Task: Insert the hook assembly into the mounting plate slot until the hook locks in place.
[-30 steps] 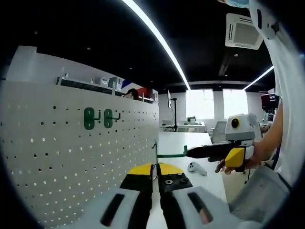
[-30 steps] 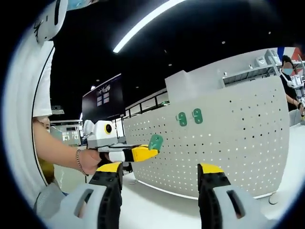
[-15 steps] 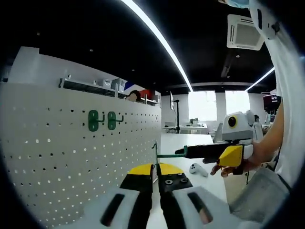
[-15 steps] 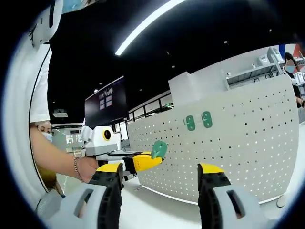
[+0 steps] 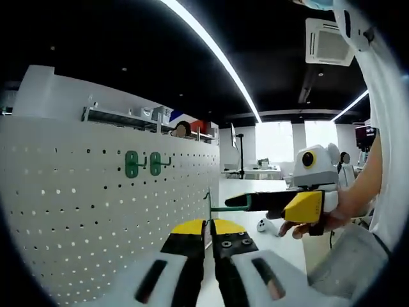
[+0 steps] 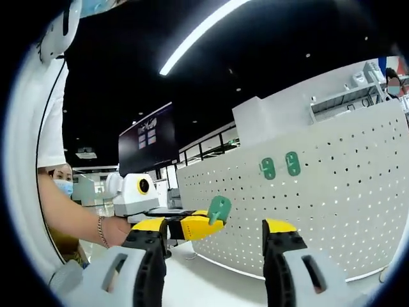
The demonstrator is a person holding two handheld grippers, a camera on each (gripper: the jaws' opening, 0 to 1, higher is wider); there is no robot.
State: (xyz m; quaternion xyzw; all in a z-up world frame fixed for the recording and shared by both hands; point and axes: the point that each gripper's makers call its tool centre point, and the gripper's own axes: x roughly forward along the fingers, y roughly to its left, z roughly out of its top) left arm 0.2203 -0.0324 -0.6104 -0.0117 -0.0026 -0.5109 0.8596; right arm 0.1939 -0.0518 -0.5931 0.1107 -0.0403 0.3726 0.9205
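While left hand-held gripper (image 6: 208,220) pinches green hook (image 6: 219,208), right hand-held gripper (image 6: 214,238) spread; no legible writing.

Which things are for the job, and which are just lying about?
For the job:
- hook, held in the left tool
- right tool, open
- pegboard

Lying about:
- hung hooks
- controller
- screen

Left claw (image 5: 209,231) pinched closed; right claw (image 6: 214,233) spread wide, both hand-held.
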